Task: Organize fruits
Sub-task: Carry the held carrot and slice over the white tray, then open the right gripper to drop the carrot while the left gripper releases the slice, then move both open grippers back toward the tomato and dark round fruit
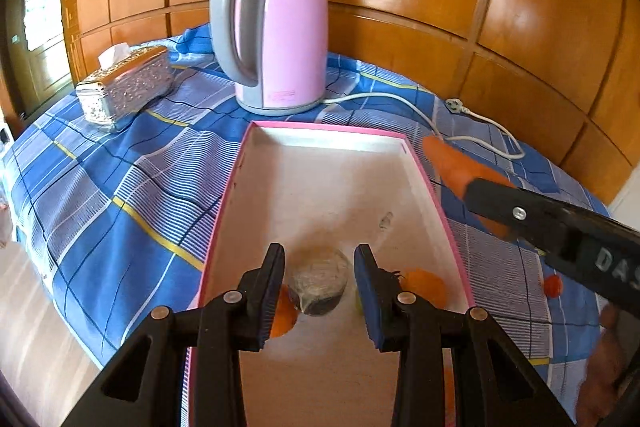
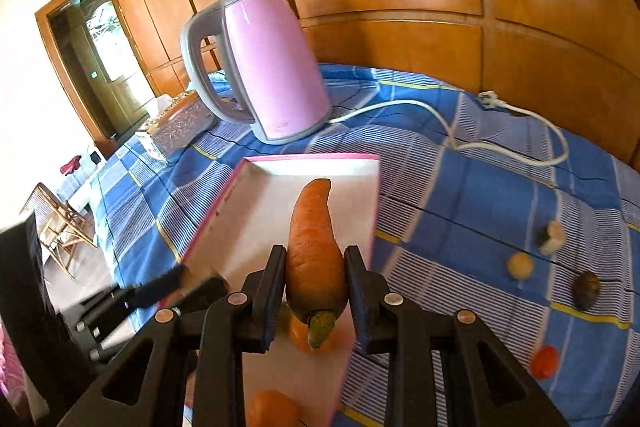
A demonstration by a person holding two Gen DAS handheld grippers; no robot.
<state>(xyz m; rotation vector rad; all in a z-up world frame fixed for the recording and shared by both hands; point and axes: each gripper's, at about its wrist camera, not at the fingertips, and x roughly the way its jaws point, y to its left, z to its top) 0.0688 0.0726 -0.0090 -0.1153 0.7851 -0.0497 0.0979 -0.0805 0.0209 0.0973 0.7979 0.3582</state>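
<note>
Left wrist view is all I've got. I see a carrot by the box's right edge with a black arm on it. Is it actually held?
Observer: Yes. The right wrist view shows the right gripper with its fingers pressed on both sides of the carrot, near the stem end.
Operator: Which way does it point?
Observer: The tip points away from the gripper, toward the far end of the box and the kettle.
Operator: I see one red fruit on the cloth. Any more?
Observer: Three more lie past it: a pale round one, a dark one and a white-and-dark piece.
</note>
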